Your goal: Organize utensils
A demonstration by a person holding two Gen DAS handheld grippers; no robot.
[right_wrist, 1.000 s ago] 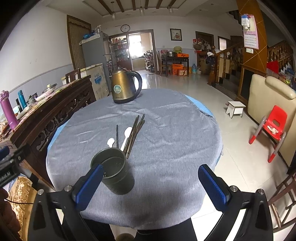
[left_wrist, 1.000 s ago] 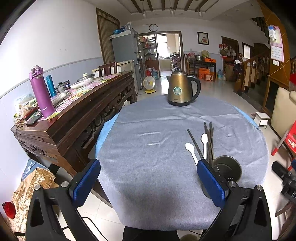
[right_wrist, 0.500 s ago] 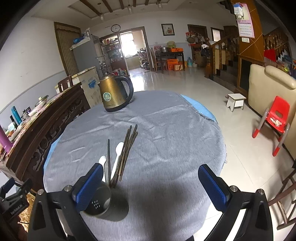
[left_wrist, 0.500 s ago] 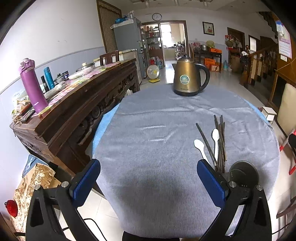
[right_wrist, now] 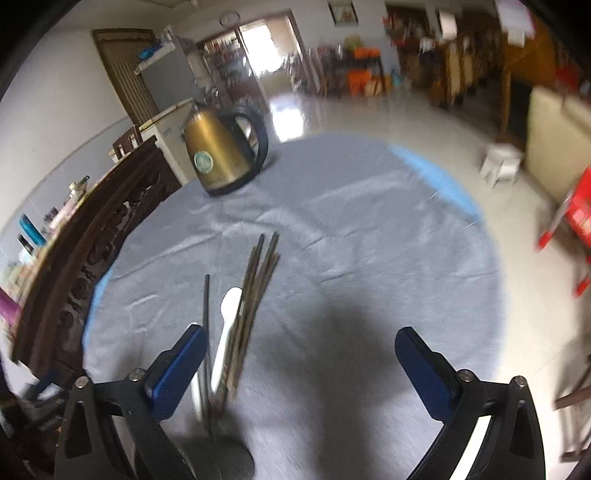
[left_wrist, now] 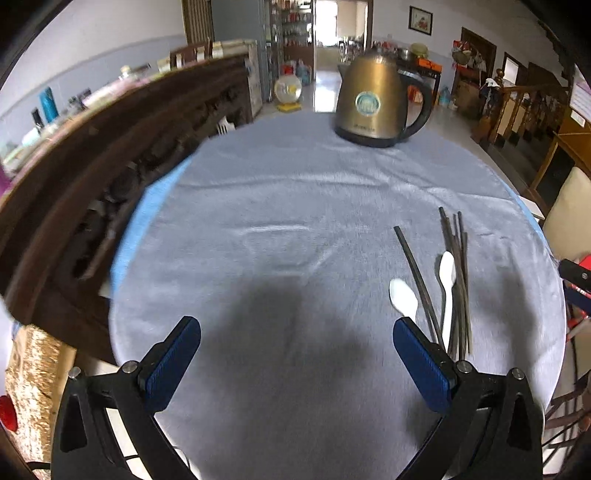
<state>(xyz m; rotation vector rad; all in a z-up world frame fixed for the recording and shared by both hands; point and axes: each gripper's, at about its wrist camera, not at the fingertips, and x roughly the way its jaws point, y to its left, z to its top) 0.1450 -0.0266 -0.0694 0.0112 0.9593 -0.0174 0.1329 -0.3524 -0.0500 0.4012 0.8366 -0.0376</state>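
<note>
Approach step: both grippers wide open, holding nothing.
Chopsticks [left_wrist: 458, 273] and spoons [left_wrist: 447, 273] lay loose, lower right on counter [left_wrist: 295, 221]; the next move probably needed one gripper lowered onto them.

Daylight pours in from the doorway [left_wrist: 325, 14] at the back, so your room's bright, with glare on the floor tiles [right_wrist: 291, 114]. Both views have heavy fisheye bending and black corners. Your right wrist view is smeared with motion blur, worst at the edges. Soft dark shadows sit on the grey tablecloth [left_wrist: 280, 325].
</note>
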